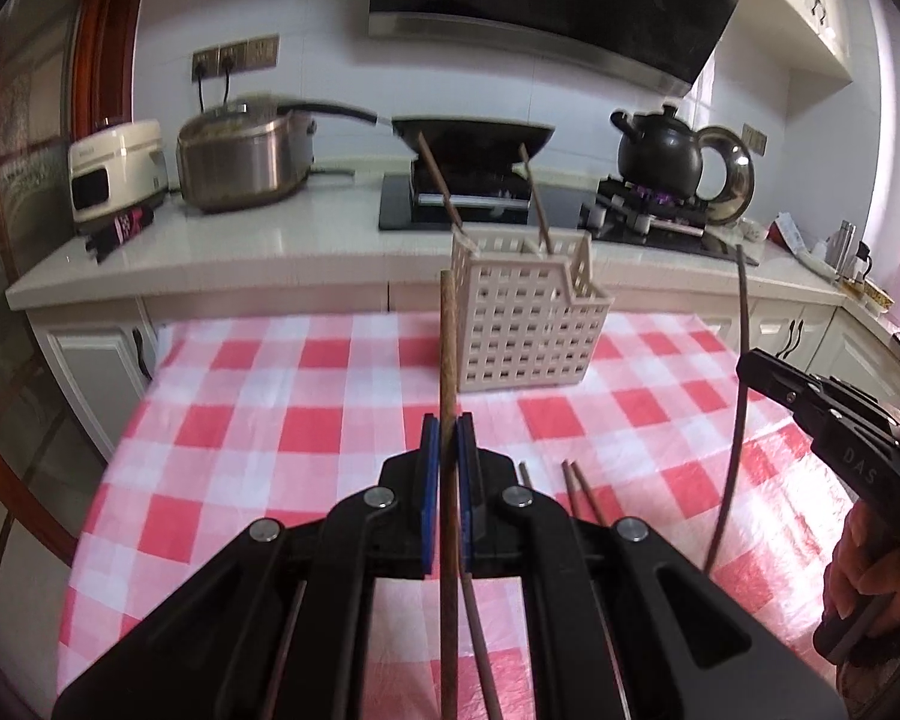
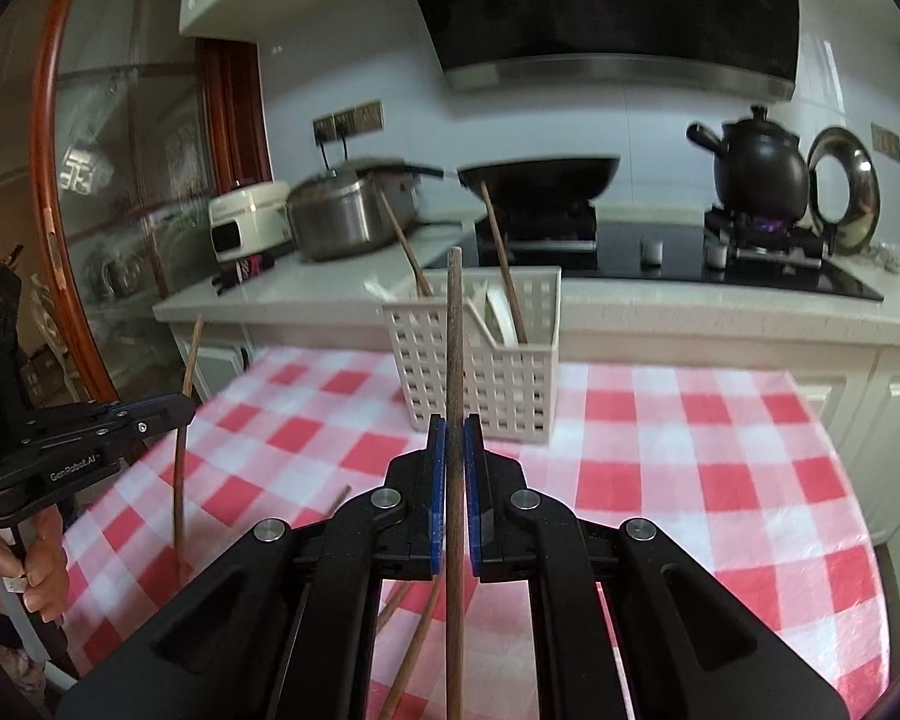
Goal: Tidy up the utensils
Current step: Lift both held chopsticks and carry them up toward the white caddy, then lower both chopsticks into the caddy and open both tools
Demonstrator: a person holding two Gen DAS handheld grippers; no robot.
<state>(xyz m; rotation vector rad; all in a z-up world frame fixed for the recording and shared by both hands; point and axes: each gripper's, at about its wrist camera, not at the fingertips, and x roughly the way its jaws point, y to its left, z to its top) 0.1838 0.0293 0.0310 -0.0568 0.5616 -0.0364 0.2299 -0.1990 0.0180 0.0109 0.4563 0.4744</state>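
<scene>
Chopsticks fill both views. From my left wrist camera, my left tool is nearly closed, its blue pads pinching a brown chopstick that stands upright between them. Beyond it a white slotted basket sits on the checked tabletop, with two chopsticks leaning out of its top. More loose chopsticks lie on the cloth just right of my left tool. At the right edge my right tool grips a darker chopstick, held roughly upright, its lower end near the cloth. From my right wrist camera, my right tool is likewise almost shut, pads clamped on a chopstick that rises straight up in front of the basket. The basket holds two leaning chopsticks and something white I cannot make out. At the left my left tool holds its chopstick upright above the cloth, and other chopsticks lie on the tabletop under my right tool.
</scene>
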